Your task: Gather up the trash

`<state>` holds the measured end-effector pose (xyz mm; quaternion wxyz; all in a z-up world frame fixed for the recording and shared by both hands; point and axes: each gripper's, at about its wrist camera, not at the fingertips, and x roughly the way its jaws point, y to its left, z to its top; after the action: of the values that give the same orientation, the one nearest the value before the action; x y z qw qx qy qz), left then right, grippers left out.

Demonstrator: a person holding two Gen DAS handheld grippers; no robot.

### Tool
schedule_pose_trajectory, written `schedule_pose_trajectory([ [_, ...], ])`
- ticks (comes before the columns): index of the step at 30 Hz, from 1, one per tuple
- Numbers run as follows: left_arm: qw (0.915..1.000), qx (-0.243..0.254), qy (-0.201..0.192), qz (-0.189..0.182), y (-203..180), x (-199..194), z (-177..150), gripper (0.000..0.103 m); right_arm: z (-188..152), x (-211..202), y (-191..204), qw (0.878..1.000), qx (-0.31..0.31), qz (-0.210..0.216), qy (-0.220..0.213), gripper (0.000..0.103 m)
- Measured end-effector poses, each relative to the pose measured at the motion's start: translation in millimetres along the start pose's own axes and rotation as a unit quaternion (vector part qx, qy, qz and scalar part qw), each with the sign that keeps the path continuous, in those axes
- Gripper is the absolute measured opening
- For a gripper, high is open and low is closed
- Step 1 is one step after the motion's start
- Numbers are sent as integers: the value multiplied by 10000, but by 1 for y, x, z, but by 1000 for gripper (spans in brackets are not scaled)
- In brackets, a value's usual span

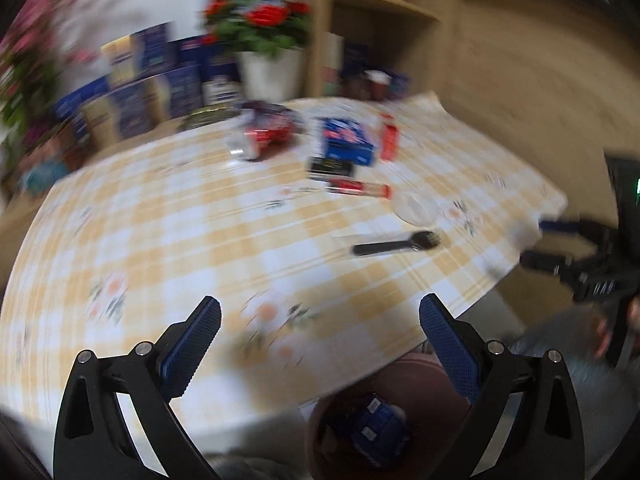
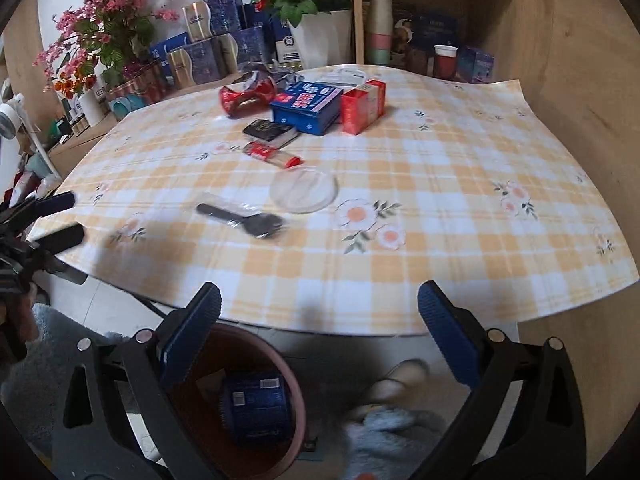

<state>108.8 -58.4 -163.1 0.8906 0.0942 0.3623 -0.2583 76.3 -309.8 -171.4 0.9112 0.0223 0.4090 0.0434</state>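
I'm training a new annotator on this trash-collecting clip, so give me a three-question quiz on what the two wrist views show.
1. True or false: both tools, left tool and right tool, are open and hold nothing.
2. What already lies in the brown bin under the table edge?
A) a red box
B) a blue package
C) a fork
3. Fill in: the black plastic fork, in its clear wrapper, lies beside a clear round ____ on the checked tablecloth.

Key: 1 true; 2 B, the blue package; 3 lid.
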Motion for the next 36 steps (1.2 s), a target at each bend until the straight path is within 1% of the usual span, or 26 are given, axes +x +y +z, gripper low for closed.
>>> schedule_pose_trajectory([
  [2,9981,578,156,-164,-17,24,12,95,3,5,-7,10000,-18,4,52,97],
  [3,9970,721,188,-185,-21,31,15,90,4,7,-9,10000,-28,0,76,97],
  [4,9949,947,261,-246,-28,43,20,88,7,10,-13,9999,-45,-12,111,97],
  [9,9862,1429,506,-660,-44,86,42,80,13,19,-25,9999,-48,8,162,97],
  [11,9801,1728,657,-720,-50,102,46,78,16,22,-32,9998,-16,26,174,97],
  [12,9773,1870,745,-666,-53,109,49,73,17,22,-33,9998,-7,25,172,97],
  [13,9722,2098,854,-591,-56,117,49,70,19,23,-35,9998,6,32,171,97],
  [14,9684,2231,930,-621,-57,122,49,66,20,23,-37,9998,21,47,171,97],
  [15,9653,2314,996,-692,-57,126,50,65,21,24,-38,9998,29,59,169,97],
  [17,9597,2405,1104,-949,-55,132,50,65,23,26,-40,9998,32,91,172,97],
  [19,9567,2404,1147,-1170,-54,135,51,65,24,28,-41,9998,32,119,185,97],
  [22,9564,2250,1242,-1384,-50,142,56,66,25,33,-41,9996,55,143,220,97],
  [27,9579,2160,1179,-1477,-49,142,55,65,28,40,-39,9994,87,199,268,97],
  [29,9547,2252,1200,-1529,-49,140,54,65,29,42,-37,9993,65,208,289,97],
  [31,9516,2331,1223,-1585,-49,138,53,59,30,44,-36,9993,51,210,309,97],
  [32,9506,2356,1229,-1606,-48,136,53,52,31,45,-35,9993,47,214,319,97],
  [33,9499,2374,1229,-1616,-47,135,53,43,32,46,-34,9992,47,224,323,97],
  [34,9490,2391,1238,-1639,-46,133,52,37,33,46,-34,9992,50,234,321,97],
  [35,9488,2369,1258,-1665,-44,132,52,23,34,47,-33,9992,56,254,314,97],
  [36,9488,2309,1298,-1718,-42,131,52,18,35,47,-33,9991,62,272,310,97],
])
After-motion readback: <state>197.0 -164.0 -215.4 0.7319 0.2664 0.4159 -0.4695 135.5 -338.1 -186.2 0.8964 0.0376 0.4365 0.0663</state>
